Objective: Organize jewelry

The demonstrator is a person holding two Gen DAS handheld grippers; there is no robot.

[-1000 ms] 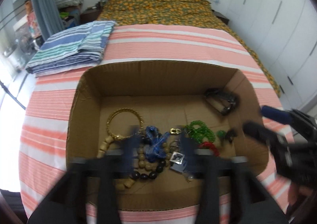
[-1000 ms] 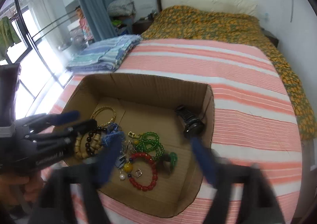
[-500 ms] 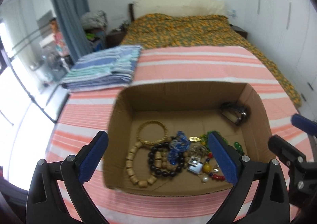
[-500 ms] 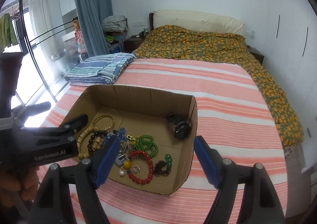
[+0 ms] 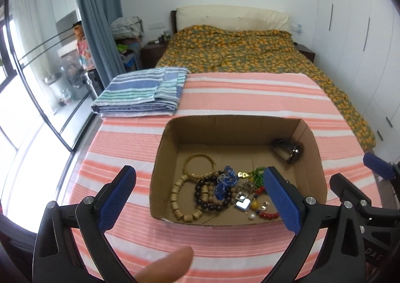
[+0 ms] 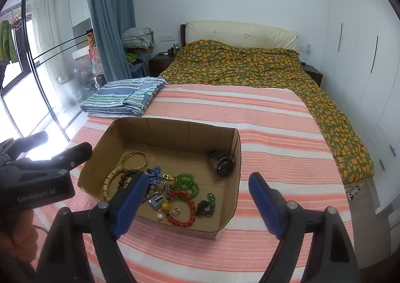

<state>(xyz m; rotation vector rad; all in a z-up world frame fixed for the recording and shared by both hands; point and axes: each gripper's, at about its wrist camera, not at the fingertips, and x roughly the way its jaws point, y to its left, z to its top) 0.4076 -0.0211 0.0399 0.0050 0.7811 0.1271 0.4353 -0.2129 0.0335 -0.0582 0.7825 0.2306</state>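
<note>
An open cardboard box [image 5: 165, 148] [image 6: 237, 148] stands on the striped bedspread. In it lie a gold bangle [image 5: 199, 166] [image 6: 134, 161], wooden bead bracelets [image 5: 178, 201], a dark bead bracelet [image 5: 212, 195], blue beads [image 5: 226, 181], green beads [image 6: 187, 183], a red bead bracelet [image 6: 182, 204] and a black watch [image 5: 287, 150] [image 6: 222, 161]. My left gripper [image 5: 198, 183] is open and empty, held above the box's near side. My right gripper [image 6: 197, 188] is open and empty, to the right; it also shows in the left wrist view [image 5: 357, 183].
A folded blue striped cloth [image 5: 142, 92] [image 6: 125, 97] lies at the far left of the bedspread. An orange patterned quilt [image 5: 250, 47] covers the bed behind. Windows and a curtain are on the left, white wardrobes on the right.
Both grippers have pulled back and up from the box. The left gripper, which was low over the jewelry, is now higher and open. The jewelry has not moved.
</note>
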